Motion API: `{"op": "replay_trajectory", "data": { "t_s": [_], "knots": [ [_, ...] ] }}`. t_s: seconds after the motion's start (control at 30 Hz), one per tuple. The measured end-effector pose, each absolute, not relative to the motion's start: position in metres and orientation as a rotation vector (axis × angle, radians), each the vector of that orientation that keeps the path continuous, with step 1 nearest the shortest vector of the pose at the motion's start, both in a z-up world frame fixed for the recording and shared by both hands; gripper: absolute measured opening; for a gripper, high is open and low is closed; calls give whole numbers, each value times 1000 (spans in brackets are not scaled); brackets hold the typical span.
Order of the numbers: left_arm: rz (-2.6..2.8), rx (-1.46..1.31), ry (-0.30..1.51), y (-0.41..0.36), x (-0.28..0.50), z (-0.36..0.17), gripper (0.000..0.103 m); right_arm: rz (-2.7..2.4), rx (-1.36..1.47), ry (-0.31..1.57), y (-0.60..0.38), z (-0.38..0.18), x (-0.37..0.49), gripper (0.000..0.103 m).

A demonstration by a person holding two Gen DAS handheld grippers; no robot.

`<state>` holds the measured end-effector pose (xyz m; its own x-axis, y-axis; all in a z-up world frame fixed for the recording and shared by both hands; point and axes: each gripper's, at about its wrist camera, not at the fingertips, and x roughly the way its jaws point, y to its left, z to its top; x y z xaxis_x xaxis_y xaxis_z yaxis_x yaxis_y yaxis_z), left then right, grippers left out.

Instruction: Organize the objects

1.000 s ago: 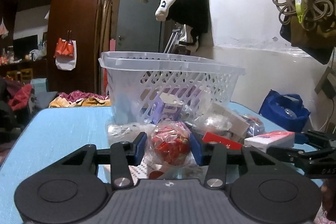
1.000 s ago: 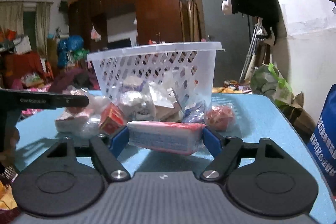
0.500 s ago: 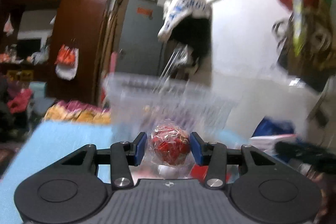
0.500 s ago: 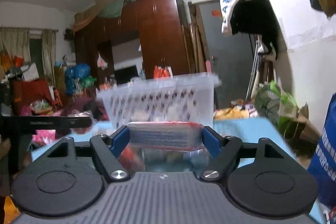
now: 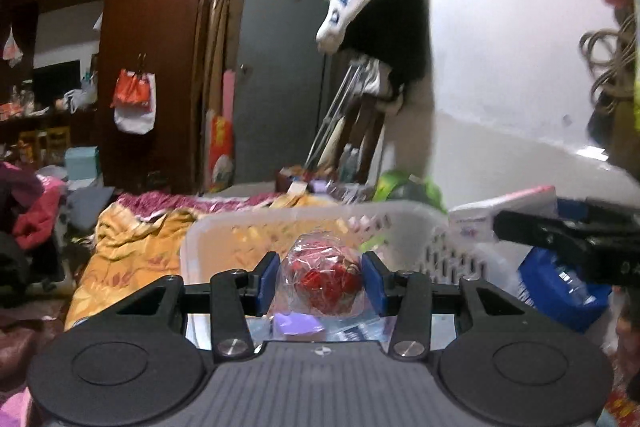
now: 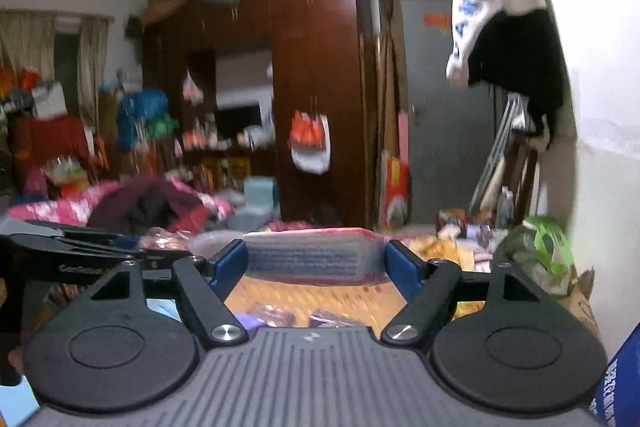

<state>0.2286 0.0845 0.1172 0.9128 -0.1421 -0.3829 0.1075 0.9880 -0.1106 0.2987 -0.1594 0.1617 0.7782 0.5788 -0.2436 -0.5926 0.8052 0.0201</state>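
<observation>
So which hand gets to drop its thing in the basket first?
Probably the left. The left gripper holds the red wrapped ball just over the white basket. The right gripper grips the flat packet beside it, off towards the basket's side.

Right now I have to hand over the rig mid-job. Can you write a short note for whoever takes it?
Left gripper: shut on a red sweet in clear wrap, held above the near rim of the white basket.
Right gripper: shut on a flat wrapped packet, also held up; the basket is mostly hidden in its view.
Done: both things are picked up and off the table.
Left: move each over the basket, open the fingers, let them drop in. Other packets already lie inside.
</observation>
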Motion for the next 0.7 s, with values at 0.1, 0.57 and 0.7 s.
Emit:
{"op": "replay_trajectory", "data": {
  "t_s": [0.1,0.57,0.7],
  "knots": [
    [-120,-88,410,86,235,113,49,613,-84,283,-154,150,315,78],
    [-90,-28,263,106,154,103,103,636,-23,241,-205,130,257,103],
    [-84,35,332,113,104,58,103,610,-101,383,-236,81,231,97]
  ]
}}
